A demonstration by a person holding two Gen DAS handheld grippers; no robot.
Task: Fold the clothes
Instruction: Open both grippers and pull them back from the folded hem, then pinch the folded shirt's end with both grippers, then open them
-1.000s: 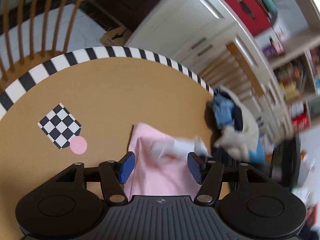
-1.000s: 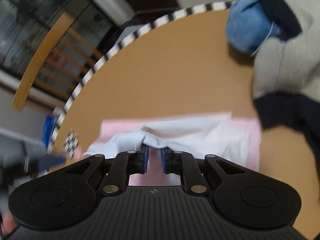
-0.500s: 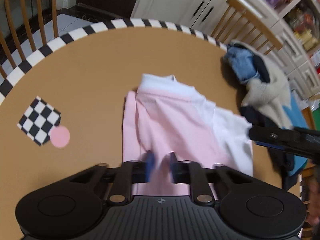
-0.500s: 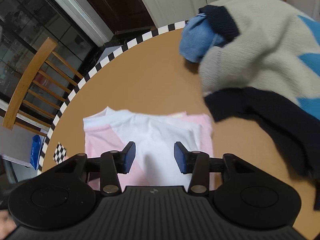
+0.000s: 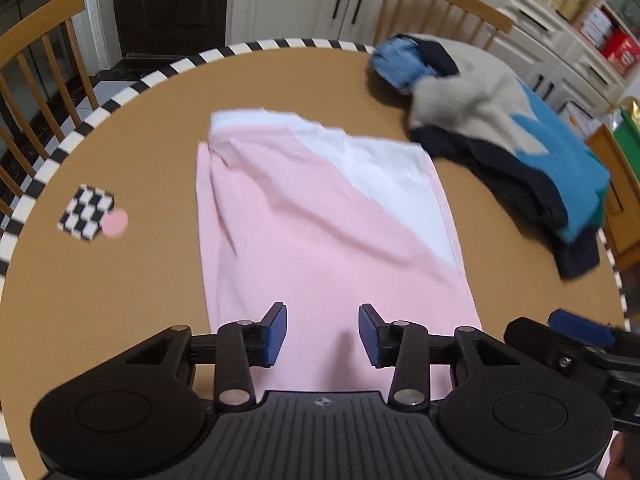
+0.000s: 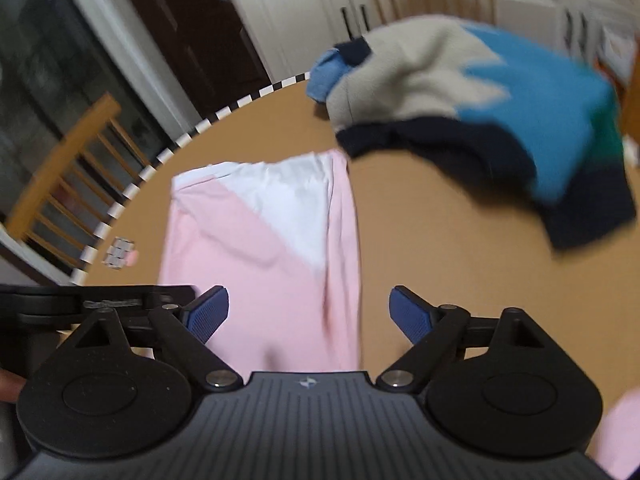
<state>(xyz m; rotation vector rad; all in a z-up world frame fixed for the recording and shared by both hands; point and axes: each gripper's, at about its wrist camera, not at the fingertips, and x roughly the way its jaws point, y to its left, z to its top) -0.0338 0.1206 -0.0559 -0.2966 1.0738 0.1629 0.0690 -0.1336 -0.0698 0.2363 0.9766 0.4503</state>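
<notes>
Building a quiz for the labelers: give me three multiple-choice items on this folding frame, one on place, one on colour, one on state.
1. Where is the sweater pile relative to the shirt in the left wrist view?
A. On top of it
B. To its right, on the table
C. On a chair

2. What colours is the shirt?
A. Pink and white
B. Green and black
C. All blue

3. What is the left hand-held gripper doing?
A. Clamped on the shirt
B. Gripping the sweater
C. Holding nothing, pads apart

Answers: 1 B, the pile lies beside the shirt's right edge. 2 A, pink cloth with a white panel. 3 C, the jaws are opening, with nothing pinched between them.
</notes>
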